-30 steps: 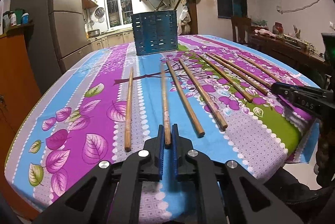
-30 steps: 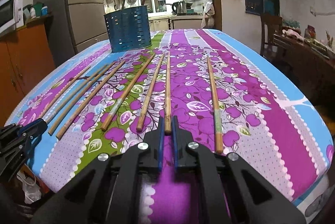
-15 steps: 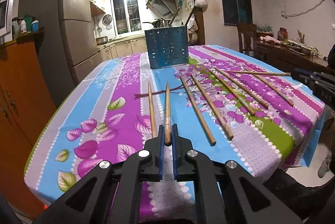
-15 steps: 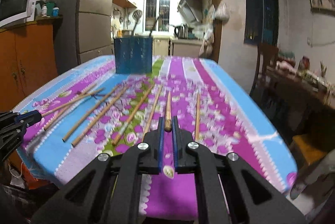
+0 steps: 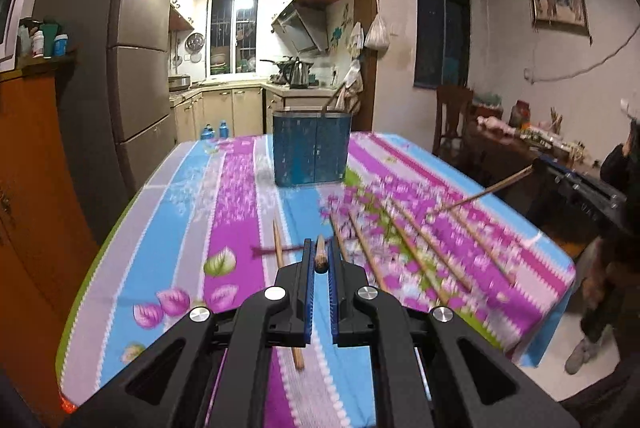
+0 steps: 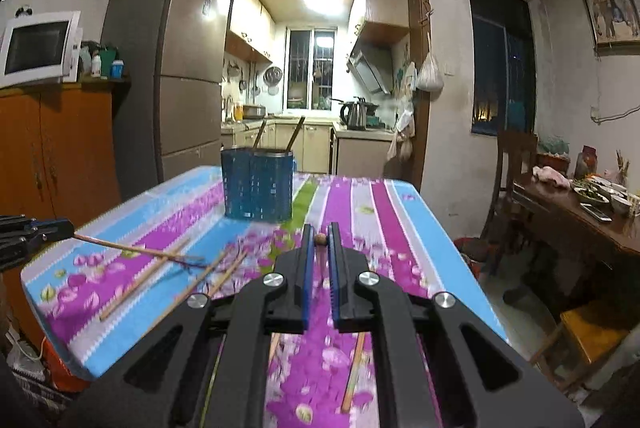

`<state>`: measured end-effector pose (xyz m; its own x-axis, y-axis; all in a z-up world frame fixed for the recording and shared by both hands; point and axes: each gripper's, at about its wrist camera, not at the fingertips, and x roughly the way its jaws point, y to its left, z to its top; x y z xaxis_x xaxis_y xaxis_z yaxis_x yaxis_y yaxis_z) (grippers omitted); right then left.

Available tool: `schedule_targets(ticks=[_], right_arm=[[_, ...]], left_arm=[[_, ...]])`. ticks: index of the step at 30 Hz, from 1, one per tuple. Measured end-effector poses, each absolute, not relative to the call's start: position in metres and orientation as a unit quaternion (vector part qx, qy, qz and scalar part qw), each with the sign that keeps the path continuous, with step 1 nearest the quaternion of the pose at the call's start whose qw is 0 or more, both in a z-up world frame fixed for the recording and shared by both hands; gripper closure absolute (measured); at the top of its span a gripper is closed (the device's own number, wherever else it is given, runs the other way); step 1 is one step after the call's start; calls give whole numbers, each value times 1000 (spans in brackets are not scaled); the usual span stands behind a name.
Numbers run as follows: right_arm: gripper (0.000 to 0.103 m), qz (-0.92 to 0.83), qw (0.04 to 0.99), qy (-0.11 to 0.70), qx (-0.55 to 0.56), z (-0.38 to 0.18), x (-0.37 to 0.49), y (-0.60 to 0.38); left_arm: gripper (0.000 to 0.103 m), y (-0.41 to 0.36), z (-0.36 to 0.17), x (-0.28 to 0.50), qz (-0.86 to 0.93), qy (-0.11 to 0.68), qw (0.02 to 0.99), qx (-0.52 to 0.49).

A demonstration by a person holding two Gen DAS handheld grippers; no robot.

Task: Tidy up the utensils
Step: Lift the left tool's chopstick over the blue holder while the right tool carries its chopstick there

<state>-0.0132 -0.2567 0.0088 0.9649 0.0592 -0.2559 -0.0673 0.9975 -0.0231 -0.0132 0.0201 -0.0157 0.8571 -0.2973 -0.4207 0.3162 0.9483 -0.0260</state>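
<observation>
Flowered table facing a lit kitchen
Each tool, left (image 5: 320,262) and right (image 6: 319,240), is gripping one chopstick (image 5: 319,253); no writing is legible.

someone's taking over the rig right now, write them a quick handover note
Left gripper: shut on one chopstick, lifted off the table.
Right gripper: shut on another chopstick, also lifted.
Blue utensil holder: upright at the far end of the table, two sticks already standing in it.
Loose chopsticks: several lie on the flowered cloth.
Left to do: drop both held sticks into the holder, then clear the rest.
</observation>
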Motion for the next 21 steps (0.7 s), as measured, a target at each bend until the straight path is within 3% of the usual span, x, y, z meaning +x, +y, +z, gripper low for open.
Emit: schedule_targets(ticks=[10, 21], right_arm=[[98, 52, 989, 139, -17, 35, 14, -261], [98, 66, 986, 151, -9, 53, 32, -265]], left_arm=[[95, 26, 36, 21, -185, 216, 959, 2], [95, 17, 60, 47, -202, 212, 956, 5]])
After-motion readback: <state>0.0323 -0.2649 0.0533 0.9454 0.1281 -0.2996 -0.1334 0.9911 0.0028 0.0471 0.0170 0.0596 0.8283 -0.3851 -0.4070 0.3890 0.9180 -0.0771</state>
